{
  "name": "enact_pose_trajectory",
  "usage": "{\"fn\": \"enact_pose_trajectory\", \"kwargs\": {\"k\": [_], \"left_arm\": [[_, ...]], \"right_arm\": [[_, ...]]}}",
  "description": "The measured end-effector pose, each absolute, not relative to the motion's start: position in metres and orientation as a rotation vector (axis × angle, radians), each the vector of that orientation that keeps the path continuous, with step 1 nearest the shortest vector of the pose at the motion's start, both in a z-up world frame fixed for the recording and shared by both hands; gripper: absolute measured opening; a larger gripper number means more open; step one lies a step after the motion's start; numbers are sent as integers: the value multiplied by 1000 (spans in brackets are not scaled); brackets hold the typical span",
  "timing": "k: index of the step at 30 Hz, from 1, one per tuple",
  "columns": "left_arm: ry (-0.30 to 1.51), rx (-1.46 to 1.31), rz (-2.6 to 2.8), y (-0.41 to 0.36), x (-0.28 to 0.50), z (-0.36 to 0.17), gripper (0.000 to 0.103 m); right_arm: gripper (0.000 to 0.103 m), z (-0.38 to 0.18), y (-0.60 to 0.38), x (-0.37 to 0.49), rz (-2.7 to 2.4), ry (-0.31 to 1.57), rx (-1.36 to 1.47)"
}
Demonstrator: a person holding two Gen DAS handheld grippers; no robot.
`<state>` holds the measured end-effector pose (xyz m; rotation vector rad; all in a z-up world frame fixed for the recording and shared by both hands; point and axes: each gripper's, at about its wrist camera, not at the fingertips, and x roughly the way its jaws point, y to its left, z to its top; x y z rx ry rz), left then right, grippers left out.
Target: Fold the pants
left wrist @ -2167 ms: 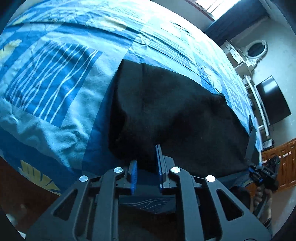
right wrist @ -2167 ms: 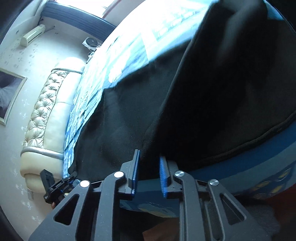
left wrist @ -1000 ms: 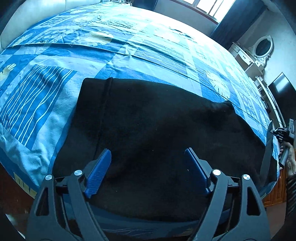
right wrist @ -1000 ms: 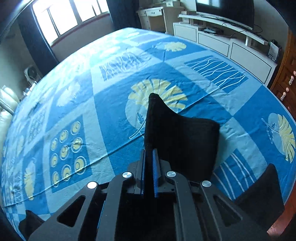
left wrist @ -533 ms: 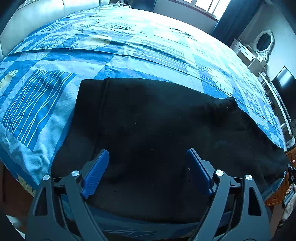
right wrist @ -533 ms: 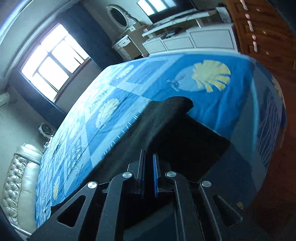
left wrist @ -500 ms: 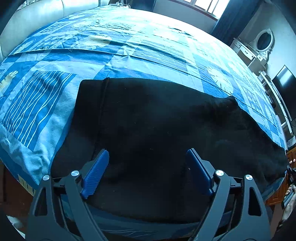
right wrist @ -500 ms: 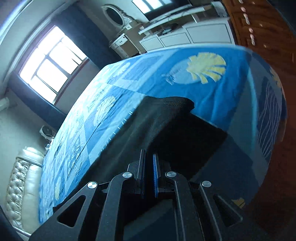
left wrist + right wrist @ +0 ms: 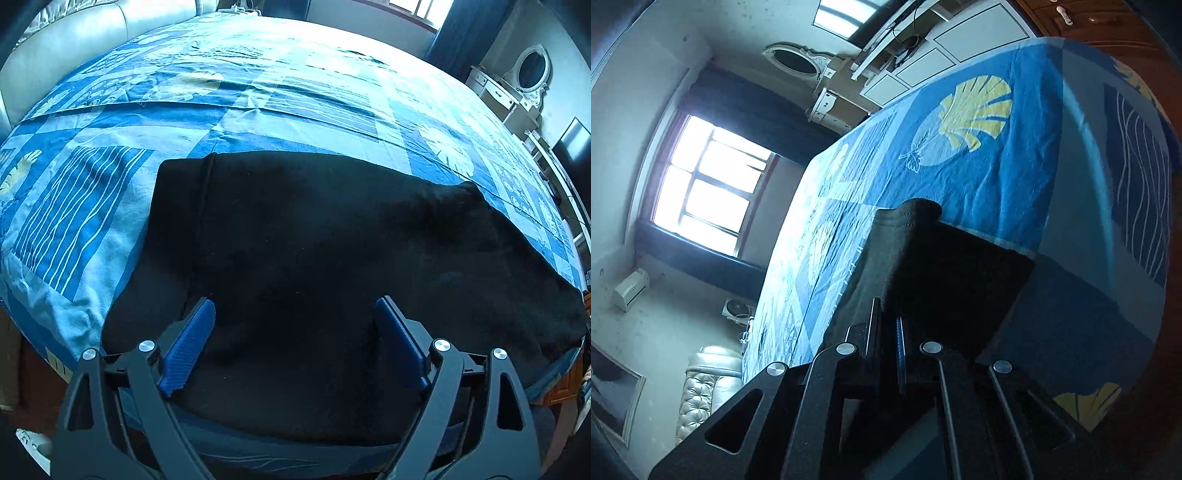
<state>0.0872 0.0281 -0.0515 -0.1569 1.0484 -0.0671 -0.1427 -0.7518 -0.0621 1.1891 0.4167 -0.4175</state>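
The black pants (image 9: 314, 258) lie spread across the near edge of a bed with a blue patterned cover (image 9: 258, 92). In the left wrist view my left gripper (image 9: 295, 332) is open and empty, its blue pads wide apart just above the pants near their near edge. In the right wrist view my right gripper (image 9: 886, 325) is shut on a hem end of the pants (image 9: 923, 251), with the cloth rising out from between the pads. The view is tilted sideways.
A cream headboard (image 9: 92, 40) stands at the bed's far left. A white dresser with an oval mirror (image 9: 524, 81) and a TV (image 9: 572, 144) stand to the right. A window (image 9: 709, 184) and wooden drawers (image 9: 1082, 18) show in the right wrist view.
My left gripper opened and let go of the pants, which now lie flat. My right gripper stayed shut on the pants' end and rolled sideways as it pulled that end out along the bed.
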Motion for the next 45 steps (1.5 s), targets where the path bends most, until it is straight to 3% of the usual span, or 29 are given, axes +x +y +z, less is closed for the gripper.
{"fn": "enact_pose_trajectory", "kwargs": {"k": [8, 15, 22, 30, 34, 36, 37, 38, 43, 45], "left_arm": [[1046, -142, -61, 25, 87, -53, 91], [1046, -139, -57, 23, 89, -54, 93], [1034, -132, -61, 22, 89, -54, 94], [1036, -118, -37, 18, 91, -56, 96], [1036, -106, -28, 15, 92, -57, 97], [1035, -101, -25, 14, 93, -58, 98], [1034, -100, -22, 14, 94, -58, 98], [1034, -101, -19, 14, 94, -58, 98], [1032, -113, -10, 15, 94, -57, 98], [1033, -101, -14, 13, 94, -58, 98]], "right_arm": [[6, -103, -753, -158, -452, 461, 1236], [9, -72, -757, -156, -386, 551, 1109], [29, -35, -815, -160, -405, 572, 955], [30, -89, -860, -127, -239, 723, 1079], [44, -100, -851, -121, -75, 756, 1152], [44, -95, -842, -114, -83, 794, 1078], [39, -92, -838, -111, -91, 804, 1048], [20, -90, -835, -107, -88, 815, 1030], [16, -41, -821, -97, -217, 754, 777], [14, -59, -826, -88, -283, 852, 737]]}}
